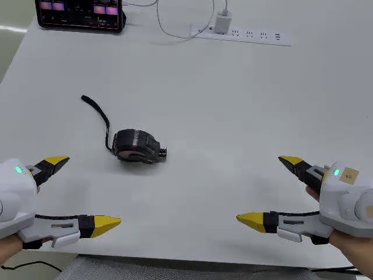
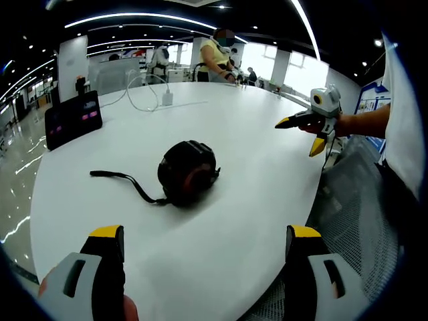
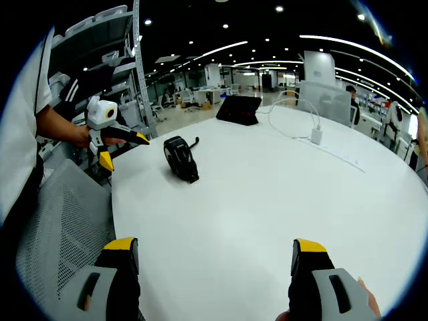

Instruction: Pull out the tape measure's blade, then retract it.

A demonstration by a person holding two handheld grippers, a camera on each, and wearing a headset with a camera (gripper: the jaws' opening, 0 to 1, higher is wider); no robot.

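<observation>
Both claws are held at the near edge of the white table (image 1: 233,105), one on each side. The left gripper (image 1: 84,191) is spread wide, its yellow-tipped jaws far apart with nothing between them but bare tabletop. The right gripper (image 1: 262,188) mirrors it: jaws just as wide, holding nothing, tips pointing in toward the other claw.

And there's the tape measure (image 1: 137,146), black and round, lying on the table ahead of the left gripper and a little to its inner side, clear of both jaws. In the left gripper view it sits straight ahead, framed between the two jaw tips, near but not touching. In the right gripper view it lies ahead and off to the left, well apart, nearer the other claw than this one.

The blade is wound in; its end hook (image 1: 164,153) sits tight against the case mouth, on the side facing the right gripper. The black wrist strap (image 1: 100,116) trails from the opposite end of the case, curling away from the left gripper across the table.

Far beyond both claws, at the table's back edge, a dark tablet (image 1: 81,13) with a lit screen stands past the left gripper. A white power strip (image 1: 245,33) with a charger (image 1: 223,23) plugged in and a white cable (image 1: 169,26) lies further along, toward the right gripper's side.
</observation>
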